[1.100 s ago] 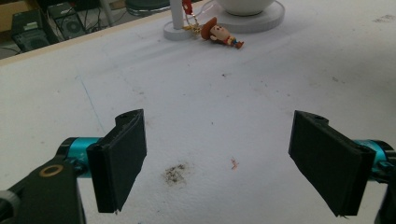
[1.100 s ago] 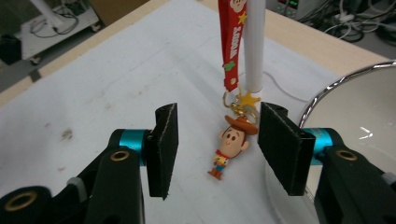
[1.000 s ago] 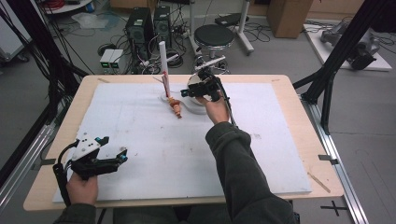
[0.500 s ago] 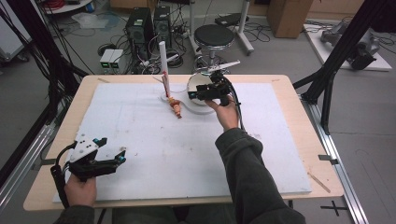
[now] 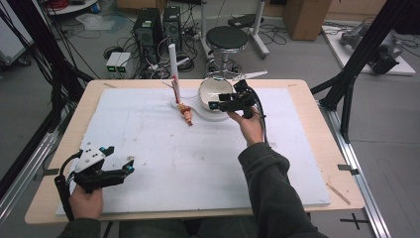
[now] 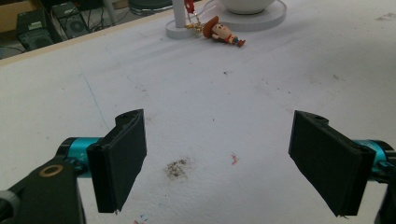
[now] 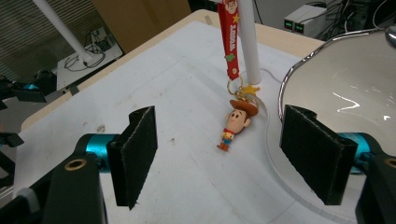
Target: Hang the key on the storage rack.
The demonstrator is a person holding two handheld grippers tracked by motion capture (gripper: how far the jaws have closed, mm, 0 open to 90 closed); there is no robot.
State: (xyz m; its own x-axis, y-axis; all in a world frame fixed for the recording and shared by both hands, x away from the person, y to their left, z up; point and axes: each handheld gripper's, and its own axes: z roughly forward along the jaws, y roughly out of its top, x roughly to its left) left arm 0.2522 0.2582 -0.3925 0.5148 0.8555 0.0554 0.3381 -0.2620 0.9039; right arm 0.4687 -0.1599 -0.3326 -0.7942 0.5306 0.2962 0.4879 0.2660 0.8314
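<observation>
White foam sheeting covers the counter (image 5: 297, 163). The cowboy keychain figure (image 7: 236, 122) lies just beside the white post (image 7: 247, 42), strap hung from it. It is best approached low, with the right tongs (image 7: 233, 158), just opened wider and empty, centred on it. These have shifted toward the figure; the left tongs (image 6: 224, 163) stay released, idle.

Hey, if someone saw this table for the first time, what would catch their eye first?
Probably the little cowboy figure keychain, lying on the white mat at the far side, its red strap running up the white post. Right beside it sits a shiny white bowl, with the right gripper over it, jaws open and just widened, nothing between them. The left gripper rests open at the near left corner.
</observation>
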